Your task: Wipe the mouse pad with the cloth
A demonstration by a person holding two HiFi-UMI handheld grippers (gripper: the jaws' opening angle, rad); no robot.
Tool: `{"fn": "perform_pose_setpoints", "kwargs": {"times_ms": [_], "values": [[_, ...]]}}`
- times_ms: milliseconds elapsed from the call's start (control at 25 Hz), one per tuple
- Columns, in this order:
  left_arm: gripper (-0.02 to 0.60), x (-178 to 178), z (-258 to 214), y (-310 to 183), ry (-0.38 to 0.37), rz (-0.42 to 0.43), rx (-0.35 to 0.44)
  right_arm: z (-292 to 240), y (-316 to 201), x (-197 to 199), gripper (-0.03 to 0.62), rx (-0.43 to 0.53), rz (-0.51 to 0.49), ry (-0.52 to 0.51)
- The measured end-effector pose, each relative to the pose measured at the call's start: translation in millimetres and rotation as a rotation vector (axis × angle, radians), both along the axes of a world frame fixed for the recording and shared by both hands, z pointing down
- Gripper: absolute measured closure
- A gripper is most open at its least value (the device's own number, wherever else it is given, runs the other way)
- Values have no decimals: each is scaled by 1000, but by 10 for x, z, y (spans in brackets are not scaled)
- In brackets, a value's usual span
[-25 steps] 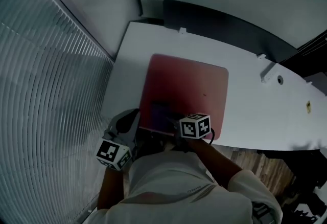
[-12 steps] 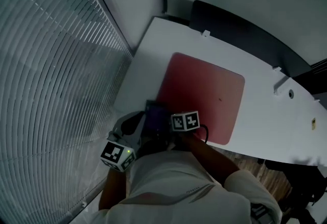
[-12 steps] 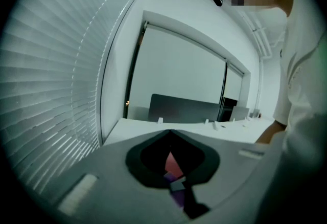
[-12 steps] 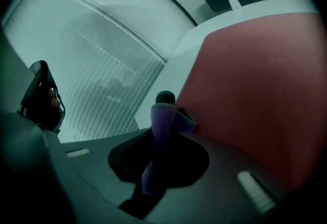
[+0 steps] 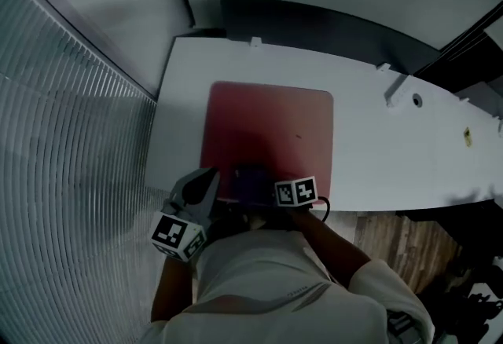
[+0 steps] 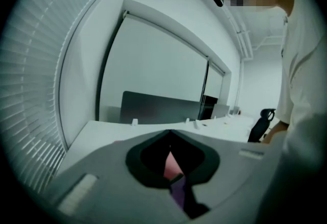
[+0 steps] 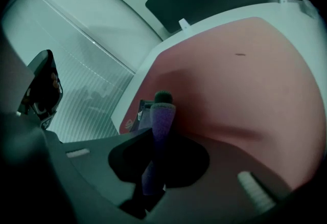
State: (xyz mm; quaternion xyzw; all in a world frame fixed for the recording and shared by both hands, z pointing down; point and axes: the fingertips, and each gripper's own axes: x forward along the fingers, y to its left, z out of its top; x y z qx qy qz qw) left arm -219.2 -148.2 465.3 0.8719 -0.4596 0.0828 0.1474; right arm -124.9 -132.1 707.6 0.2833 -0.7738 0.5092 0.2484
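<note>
A red mouse pad (image 5: 271, 126) lies on the white desk (image 5: 377, 154). A purple cloth (image 5: 251, 176) rests on the pad's near edge, and my right gripper (image 5: 266, 182) is shut on it. In the right gripper view the cloth (image 7: 161, 123) stands pinched between the jaws above the pad (image 7: 235, 80). My left gripper (image 5: 211, 176) hovers at the desk's near left edge, just left of the pad's corner. Its jaws meet in the left gripper view (image 6: 169, 133). A strip of pad (image 6: 170, 164) and some purple cloth (image 6: 179, 192) show through the gap; whether it touches them I cannot tell.
A dark partition panel (image 5: 330, 24) runs along the desk's far edge. Slatted blinds (image 5: 71, 146) fill the left side. Small white cable fittings (image 5: 397, 87) sit on the desk at right. Wooden floor (image 5: 397, 244) shows below the near edge.
The right gripper slid the cloth left to the pad's near-left corner, then back right along the near edge. The left gripper stayed put. The head view swung.
</note>
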Motion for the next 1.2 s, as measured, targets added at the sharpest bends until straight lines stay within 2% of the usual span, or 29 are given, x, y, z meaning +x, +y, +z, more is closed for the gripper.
{"fn": "perform_pose_setpoints", "kwargs": {"times_ms": [560, 800, 960, 1040, 1200], "values": [[578, 1489, 30, -104, 22, 235, -23, 5, 184, 1791, 543, -22, 280, 52], [578, 2081, -1, -98, 38, 339, -8, -18, 346, 2444, 543, -14, 394, 85], [578, 2328, -24, -81, 46, 386, 2, -110, 435, 2710, 543, -10, 443, 91], [578, 2380, -74, -57, 56, 396, 2, -300, 427, 2735, 543, 30, 462, 63], [578, 2348, -204, -90, 61, 390, 23, -780, 182, 2749, 545, 221, 457, 47]]}}
